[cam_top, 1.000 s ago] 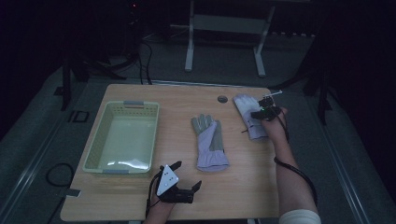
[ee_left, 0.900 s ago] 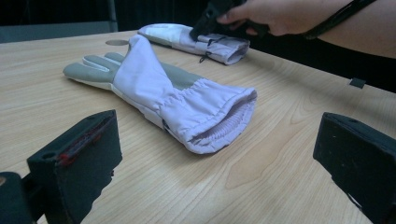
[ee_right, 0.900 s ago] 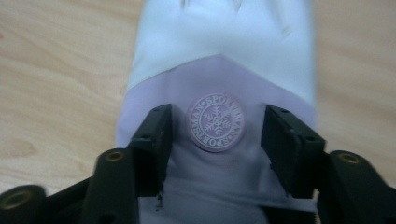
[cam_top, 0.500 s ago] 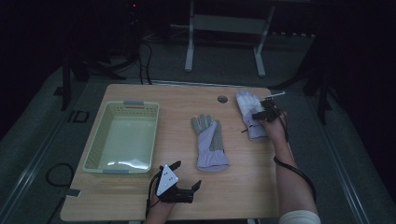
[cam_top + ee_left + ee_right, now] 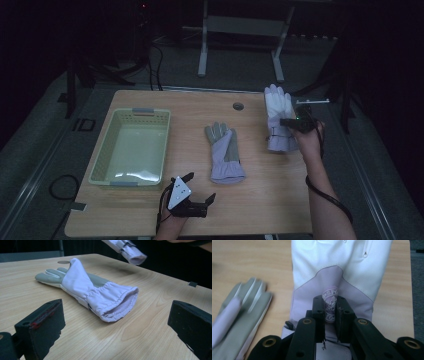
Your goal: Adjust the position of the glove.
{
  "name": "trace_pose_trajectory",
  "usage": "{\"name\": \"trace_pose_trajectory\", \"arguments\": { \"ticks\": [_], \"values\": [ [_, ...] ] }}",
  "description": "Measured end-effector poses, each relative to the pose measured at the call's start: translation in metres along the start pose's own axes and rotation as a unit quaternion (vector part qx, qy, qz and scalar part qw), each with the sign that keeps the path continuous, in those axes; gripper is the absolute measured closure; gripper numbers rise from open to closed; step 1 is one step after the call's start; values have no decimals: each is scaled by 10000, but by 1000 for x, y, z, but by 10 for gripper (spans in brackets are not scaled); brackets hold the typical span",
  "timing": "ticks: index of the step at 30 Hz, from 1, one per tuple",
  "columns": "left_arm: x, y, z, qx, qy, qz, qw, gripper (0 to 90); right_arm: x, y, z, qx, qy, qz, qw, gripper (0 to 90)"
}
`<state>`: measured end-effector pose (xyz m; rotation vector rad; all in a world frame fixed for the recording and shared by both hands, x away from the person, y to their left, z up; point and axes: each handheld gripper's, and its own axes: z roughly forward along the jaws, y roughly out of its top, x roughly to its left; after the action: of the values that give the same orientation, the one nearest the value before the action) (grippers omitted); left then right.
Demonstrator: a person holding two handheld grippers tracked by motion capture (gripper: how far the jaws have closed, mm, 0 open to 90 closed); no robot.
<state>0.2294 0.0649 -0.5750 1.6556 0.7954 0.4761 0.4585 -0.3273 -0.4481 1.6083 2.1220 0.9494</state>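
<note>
held glove [image 5: 280, 122]: white and lilac work glove at the far right of the table [image 5: 280, 200], lifted off the wood; its shadow is showing under it in the left gripper view
held glove axis: long axis running near to far, fingers pointing far, cuff pointing near toward the person
held glove writing: round lilac badge [image 5: 330, 305] on the back, letters "SPO" readable on its top arc, snowflake-like mark under them, the rest sitting between the pads
right gripper [image 5: 286, 121]: jaws have just been closing and are now pinching a fold of the held glove's back at the badge; pads pressing on cloth from both sides in the right gripper view
second glove [image 5: 224, 151]: lying flat at the table's middle, grey palm side up, lilac cuff
second glove axis: near to far, fingers far, gathered cuff opening near, facing the left gripper
second glove writing: none readable
left gripper [image 5: 200, 186]: sitting at the near edge, jaws standing wide apart, nothing between them
basket [image 5: 102, 160]: pale green plastic basket, left side of the table, well apart from both gloves
table hole [image 5: 238, 106]: round grommet at the far edge, between the two gloves' fingertips
</note>
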Motion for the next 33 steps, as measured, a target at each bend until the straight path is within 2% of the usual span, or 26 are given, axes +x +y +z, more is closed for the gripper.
{"name": "trace_pose_trajectory", "arguments": {
  "ticks": [2,3,5,6,8,15,18,20,21,22,27,31,33],
  "values": [
    [0,0,0,-1,-12,4,10000,11,8,-8,-10,4,-105,-46,9999,798],
    [0,0,0,-10,-25,6,10000,11,12,-13,-15,10,-189,-153,9997,798],
    [0,0,0,-13,-22,34,10000,11,18,-26,-30,-57,-306,-119,9994,798],
    [-1,0,0,-14,-19,48,10000,11,19,-31,-35,-125,-293,4,9995,798],
    [-1,0,0,-19,-12,54,10000,11,20,-35,-39,-101,-294,-9,9995,798],
    [-1,0,0,-19,-46,36,10000,11,27,-65,-62,-208,-538,278,9979,797],
    [-1,0,0,-14,-52,54,10000,11,30,-74,-72,-287,-508,359,9976,797],
    [0,0,0,-25,-94,41,9999,11,36,-80,-77,-315,-580,181,9977,795],
    [-1,0,0,-19,-95,43,9999,11,38,-83,-80,-337,-581,189,9976,795],
    [-1,0,0,-18,-95,48,9999,11,37,-90,-84,-457,-511,385,9969,795],
    [-1,0,0,-8,-87,54,9999,11,35,-98,-77,-358,-565,434,9968,795],
    [-1,0,0,-25,-92,59,9999,11,32,-105,-63,-269,-763,403,9959,795],
    [-1,0,0,-22,-93,46,9999,11,31,-108,-52,-158,-734,409,9963,794]
  ]
}}
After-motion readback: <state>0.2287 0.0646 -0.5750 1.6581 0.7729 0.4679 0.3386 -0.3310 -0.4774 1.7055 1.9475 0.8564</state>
